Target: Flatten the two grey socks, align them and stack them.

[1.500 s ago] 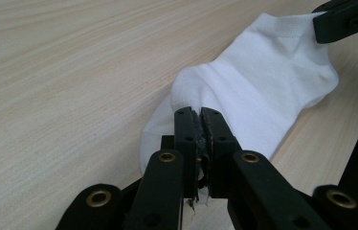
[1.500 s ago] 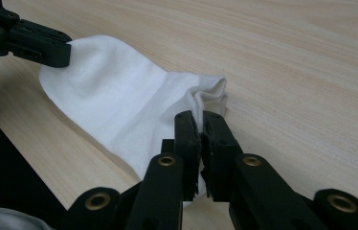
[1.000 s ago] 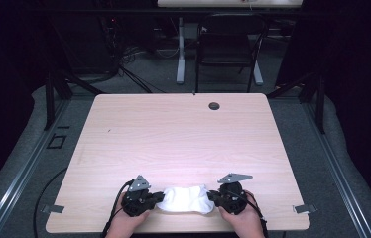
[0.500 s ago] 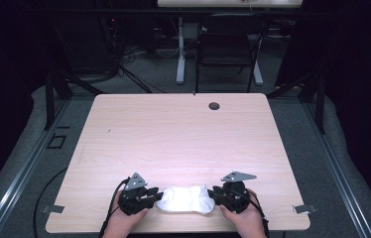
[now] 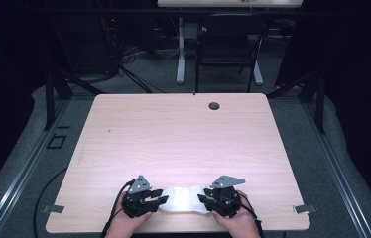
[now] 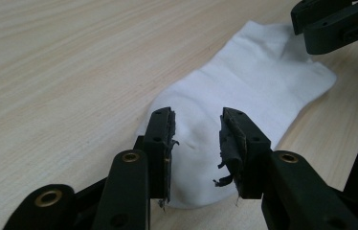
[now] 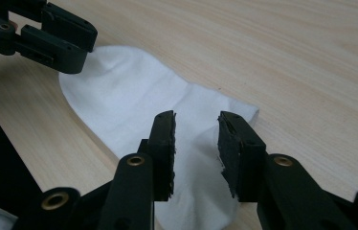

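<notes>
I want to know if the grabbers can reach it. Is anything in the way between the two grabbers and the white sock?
Nothing visible is. The left gripper and right gripper each sit open right over an end of the white sock, which lies flat on the table.

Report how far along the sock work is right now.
Done: the white sock lies flat near the table's front edge. In hand: the left gripper and right gripper sit over its two ends, jaws just opened, with fabric below the gap but not pinched. Left: probably pulling both grippers clear; whether more folding or moving follows can't be told.
</notes>
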`<state>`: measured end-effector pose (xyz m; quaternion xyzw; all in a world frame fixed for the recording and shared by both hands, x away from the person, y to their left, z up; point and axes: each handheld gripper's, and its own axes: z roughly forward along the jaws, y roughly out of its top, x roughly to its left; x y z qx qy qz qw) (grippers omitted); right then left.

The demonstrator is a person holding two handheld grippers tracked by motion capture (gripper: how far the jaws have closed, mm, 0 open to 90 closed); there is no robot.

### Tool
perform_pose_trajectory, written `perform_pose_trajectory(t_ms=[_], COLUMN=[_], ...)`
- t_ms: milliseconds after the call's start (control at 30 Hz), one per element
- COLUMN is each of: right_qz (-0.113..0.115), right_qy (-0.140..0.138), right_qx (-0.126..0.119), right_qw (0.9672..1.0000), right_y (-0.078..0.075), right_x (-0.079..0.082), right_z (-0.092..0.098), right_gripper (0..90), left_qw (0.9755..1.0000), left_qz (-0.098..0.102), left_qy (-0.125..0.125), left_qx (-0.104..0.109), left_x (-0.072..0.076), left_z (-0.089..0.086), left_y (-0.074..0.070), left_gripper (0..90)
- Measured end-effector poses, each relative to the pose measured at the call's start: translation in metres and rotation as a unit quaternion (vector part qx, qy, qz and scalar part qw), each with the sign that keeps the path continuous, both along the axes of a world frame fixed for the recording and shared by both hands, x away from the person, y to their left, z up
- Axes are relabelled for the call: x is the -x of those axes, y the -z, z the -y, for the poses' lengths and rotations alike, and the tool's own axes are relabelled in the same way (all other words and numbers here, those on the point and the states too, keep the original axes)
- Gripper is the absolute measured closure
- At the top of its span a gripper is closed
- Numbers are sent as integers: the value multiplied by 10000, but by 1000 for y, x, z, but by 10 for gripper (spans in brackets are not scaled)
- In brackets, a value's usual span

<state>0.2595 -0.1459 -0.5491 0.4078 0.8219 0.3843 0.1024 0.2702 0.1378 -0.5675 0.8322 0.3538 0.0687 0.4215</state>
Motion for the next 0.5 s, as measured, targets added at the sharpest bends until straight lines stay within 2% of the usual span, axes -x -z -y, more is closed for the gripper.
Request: perform_pose_trajectory(t_ms=[100,200,500], right_qz=[-11,-10,-5], right_qy=[-53,-81,-76], right_qx=[149,305,290], right_qw=[9999,9995,9995], right_y=[7,12,19], right_x=[-2,-4,-7], right_z=[-2,-2,-1], right_gripper=[639,615,605], left_qw=[10000,9999,9999], left_qz=[-90,-96,-108], left_qy=[11,41,37], left_qx=[-5,-97,-116], left_x=[0,-1,-1], left_z=[2,2,2], left_y=[4,6,11], left_gripper=[612,605,604])
